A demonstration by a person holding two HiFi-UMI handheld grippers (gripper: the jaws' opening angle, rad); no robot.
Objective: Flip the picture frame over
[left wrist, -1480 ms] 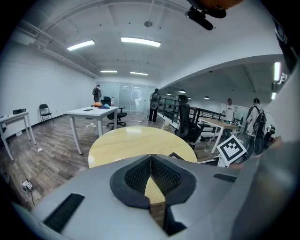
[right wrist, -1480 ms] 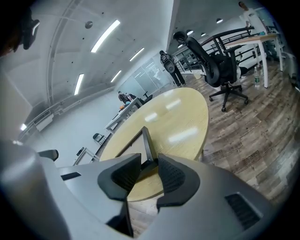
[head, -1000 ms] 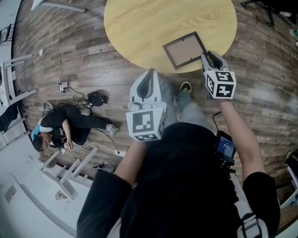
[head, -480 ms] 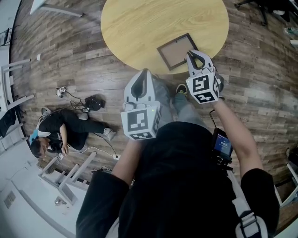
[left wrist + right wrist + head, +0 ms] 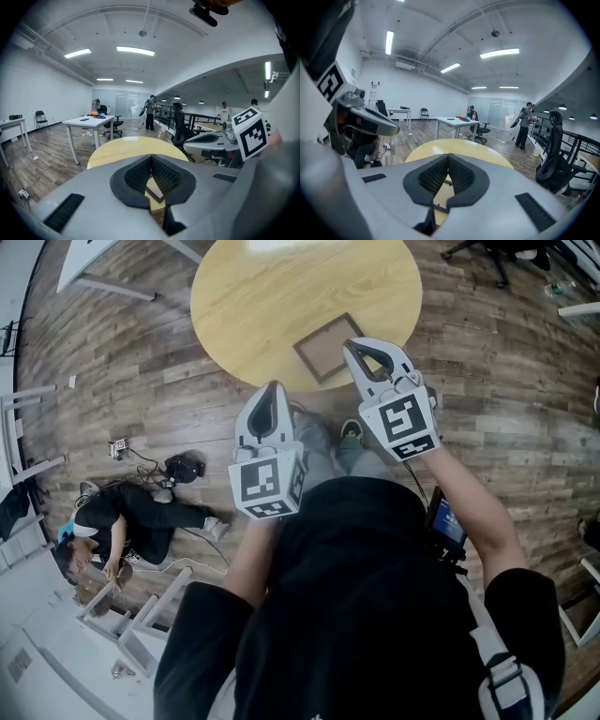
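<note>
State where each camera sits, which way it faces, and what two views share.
Head view: on the person's head, facing steeply down; torso, forearms, left hand-held gripper, right hand-held gripper, round pale wooden table.
Left gripper view: rides the left one, facing across the table; own shut jaws show.
Right gripper view: rides the right one, facing likewise; own shut jaws show.
Shared: both gripper views see the table.

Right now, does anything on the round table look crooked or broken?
Nothing much. The picture frame lies flat and looks whole on the round table, only close to its near edge. Nothing is spilled.
</note>
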